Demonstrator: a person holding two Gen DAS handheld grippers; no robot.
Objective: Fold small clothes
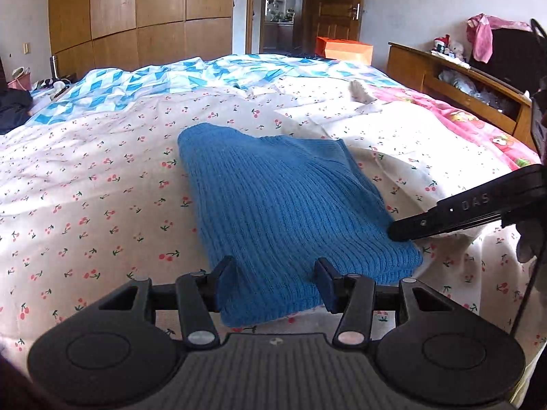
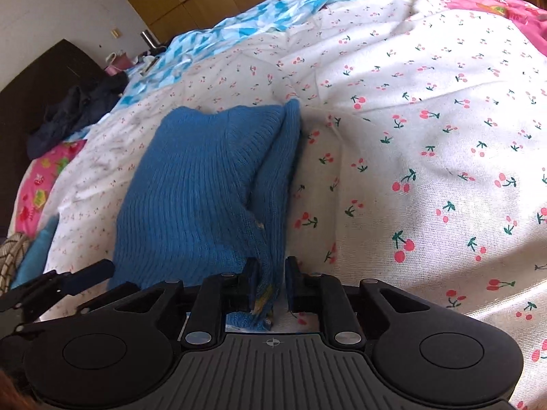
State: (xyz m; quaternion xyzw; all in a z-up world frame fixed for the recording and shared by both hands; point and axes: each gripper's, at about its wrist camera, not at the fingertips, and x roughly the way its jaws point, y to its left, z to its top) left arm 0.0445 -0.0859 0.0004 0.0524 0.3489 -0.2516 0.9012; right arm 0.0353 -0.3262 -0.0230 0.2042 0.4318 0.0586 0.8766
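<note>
The big bed has a white cover with little red cherries. In the middle of it lies the blue knit top, folded into a thick pad. Its far right corner sticks up a bit, and 1 long side fold looks loose in the right wrist view.

The left gripper is at the near edge of the top. Its 2 jaws are spread wide, with the edge between them but not squeezed.

The right gripper is at the near right corner. Its jaws are close together, and the loose fold sits between them. I cannot tell if they still pinch it.

If that hand pulls away while the knit is caught, the fold could drag open and need doing again.
</note>
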